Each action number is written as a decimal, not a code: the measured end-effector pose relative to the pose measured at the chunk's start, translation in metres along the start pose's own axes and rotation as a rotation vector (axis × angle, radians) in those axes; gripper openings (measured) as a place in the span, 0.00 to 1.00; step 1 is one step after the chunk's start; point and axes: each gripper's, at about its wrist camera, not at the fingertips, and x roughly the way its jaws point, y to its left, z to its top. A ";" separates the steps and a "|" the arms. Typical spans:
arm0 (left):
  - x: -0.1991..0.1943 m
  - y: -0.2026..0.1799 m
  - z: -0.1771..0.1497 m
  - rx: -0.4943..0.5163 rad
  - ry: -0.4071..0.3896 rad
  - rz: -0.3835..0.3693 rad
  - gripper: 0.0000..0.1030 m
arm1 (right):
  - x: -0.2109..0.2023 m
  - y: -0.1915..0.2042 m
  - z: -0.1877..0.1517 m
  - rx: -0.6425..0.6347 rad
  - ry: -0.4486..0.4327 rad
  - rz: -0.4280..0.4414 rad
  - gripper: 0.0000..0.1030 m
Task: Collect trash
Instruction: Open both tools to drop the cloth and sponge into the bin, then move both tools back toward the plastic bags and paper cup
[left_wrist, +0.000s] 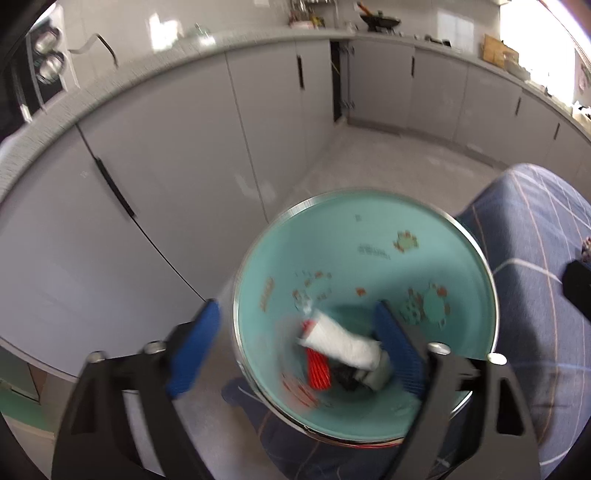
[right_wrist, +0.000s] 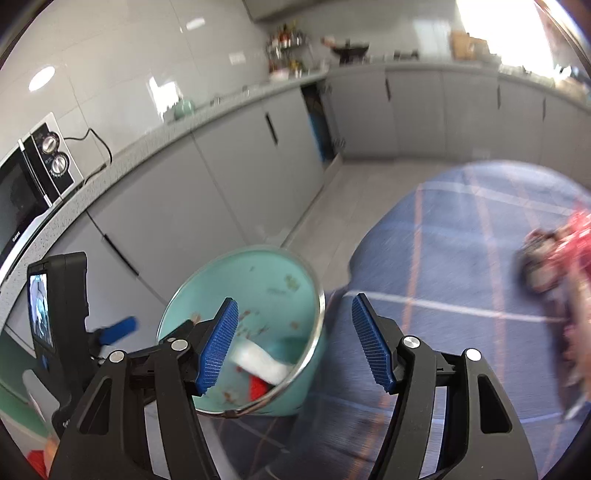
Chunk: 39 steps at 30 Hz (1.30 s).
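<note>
The teal bin (left_wrist: 369, 258) stands at the edge of a worktop covered with a blue checked cloth (left_wrist: 535, 236), and the left tool (left_wrist: 297, 339) hangs directly above its mouth, pointing steeply down into it. Its two blue pads are spread wide, one outside the metal rim on the left and one over the inside on the right, and nothing is pressed between them; the white crumpled paper (left_wrist: 341, 341) lies loose below them in the bin, on top of a red ribbed wrapper (left_wrist: 317, 371) and some dark scrap. The paper's long axis runs from upper left to lower right in the left wrist view. I judge that this piece is already delivered, so the next move turns on what is still outside the bin. The right tool (right_wrist: 293, 341) is also released, its pads apart with only air between them, and it hovers over the cloth just beside the bin (right_wrist: 258, 280). Far to its right, well apart from the bin, a reddish and dark heap (right_wrist: 554, 258) lies on the cloth (right_wrist: 443, 258); it is too blurred to say what it is, but it looks like more trash. It lies to the right of the right tool, so this hand is clearly the nearer one for it. Around the worktop is a kitchen: grey cabinet doors (right_wrist: 240, 177), a long counter with a microwave (right_wrist: 33, 184), a wok (left_wrist: 380, 20) at the far end, and a pale tiled floor (left_wrist: 388, 162).
</note>
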 end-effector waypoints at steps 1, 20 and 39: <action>-0.008 -0.002 0.001 0.010 -0.030 0.015 0.86 | -0.007 -0.001 0.001 -0.006 -0.022 -0.009 0.62; -0.097 -0.094 -0.007 0.132 -0.126 -0.128 0.95 | -0.118 -0.089 -0.026 0.087 -0.151 -0.170 0.66; -0.133 -0.194 -0.042 0.295 -0.092 -0.285 0.95 | -0.184 -0.168 -0.062 0.196 -0.180 -0.336 0.66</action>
